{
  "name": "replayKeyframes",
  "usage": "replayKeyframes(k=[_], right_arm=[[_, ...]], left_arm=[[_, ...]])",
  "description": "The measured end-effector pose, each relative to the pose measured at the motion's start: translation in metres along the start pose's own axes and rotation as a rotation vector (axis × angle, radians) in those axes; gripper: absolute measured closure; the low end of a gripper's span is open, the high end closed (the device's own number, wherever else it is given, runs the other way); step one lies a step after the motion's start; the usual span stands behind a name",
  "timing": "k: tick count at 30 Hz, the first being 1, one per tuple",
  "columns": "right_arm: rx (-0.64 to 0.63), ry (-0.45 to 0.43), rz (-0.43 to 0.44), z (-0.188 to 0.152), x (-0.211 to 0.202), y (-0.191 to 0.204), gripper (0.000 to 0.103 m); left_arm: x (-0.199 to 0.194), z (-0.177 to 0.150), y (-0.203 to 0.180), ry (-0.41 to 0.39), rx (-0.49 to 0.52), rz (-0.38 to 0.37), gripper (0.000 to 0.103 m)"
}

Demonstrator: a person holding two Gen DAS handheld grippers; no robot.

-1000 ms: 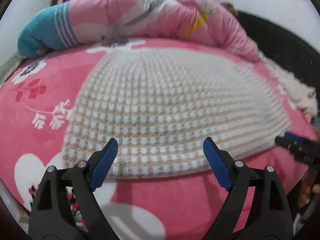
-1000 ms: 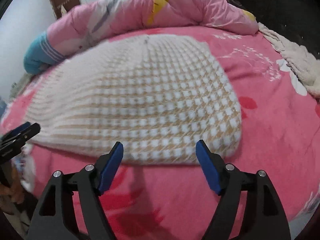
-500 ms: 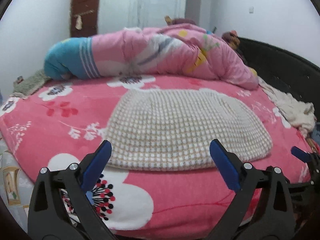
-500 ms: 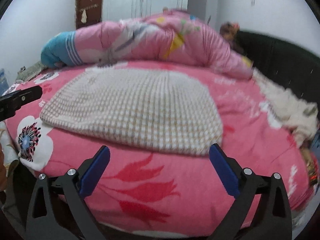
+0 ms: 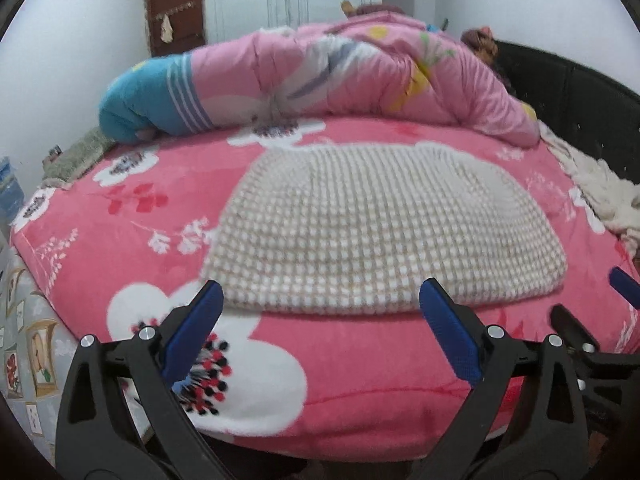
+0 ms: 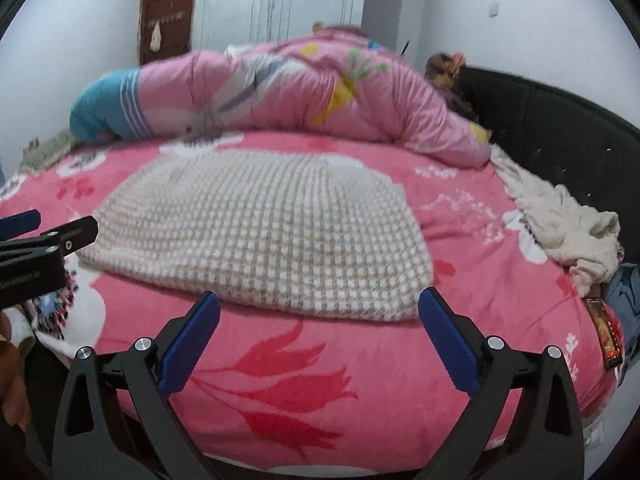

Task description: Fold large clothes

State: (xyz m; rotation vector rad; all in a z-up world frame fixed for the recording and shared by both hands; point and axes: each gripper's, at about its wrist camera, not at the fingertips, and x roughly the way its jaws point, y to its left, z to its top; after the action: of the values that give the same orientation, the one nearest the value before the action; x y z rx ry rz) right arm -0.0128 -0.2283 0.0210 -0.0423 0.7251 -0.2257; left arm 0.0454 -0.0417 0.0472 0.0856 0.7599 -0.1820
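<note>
Backing off the bed: left gripper [image 5: 320, 320] and right gripper [image 6: 320, 324] both spread wide and empty, pulled clear of the checked knit garment [image 5: 380, 232], now a flat folded block mid pink blanket [image 5: 132, 216], suggesting this fold is finished.

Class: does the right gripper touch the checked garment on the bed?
Apart. In the right wrist view the right gripper has open jaws, with pink blanket between them and the checked garment.
</note>
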Motion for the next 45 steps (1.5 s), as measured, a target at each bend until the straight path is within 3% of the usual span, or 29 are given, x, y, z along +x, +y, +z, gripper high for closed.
replayKeyframes(k=[4,13,45], right_arm=[[0.024,0.051,0.03,0.002,0.013,0.0,0.006],[0.064,0.094,0.092,0.001,0.024,-0.001,0.006],[0.066,0.13,0.079,-0.003,0.026,-0.003,0.006]], left_arm=[[0.017,-0.006,-0.005,0.082,-0.008,-0.005,0.008],[0.032,-0.019,-0.015,0.151,0.006,0.01,0.008],[0.035,-0.019,-0.016,0.166,-0.006,0.022,0.008]])
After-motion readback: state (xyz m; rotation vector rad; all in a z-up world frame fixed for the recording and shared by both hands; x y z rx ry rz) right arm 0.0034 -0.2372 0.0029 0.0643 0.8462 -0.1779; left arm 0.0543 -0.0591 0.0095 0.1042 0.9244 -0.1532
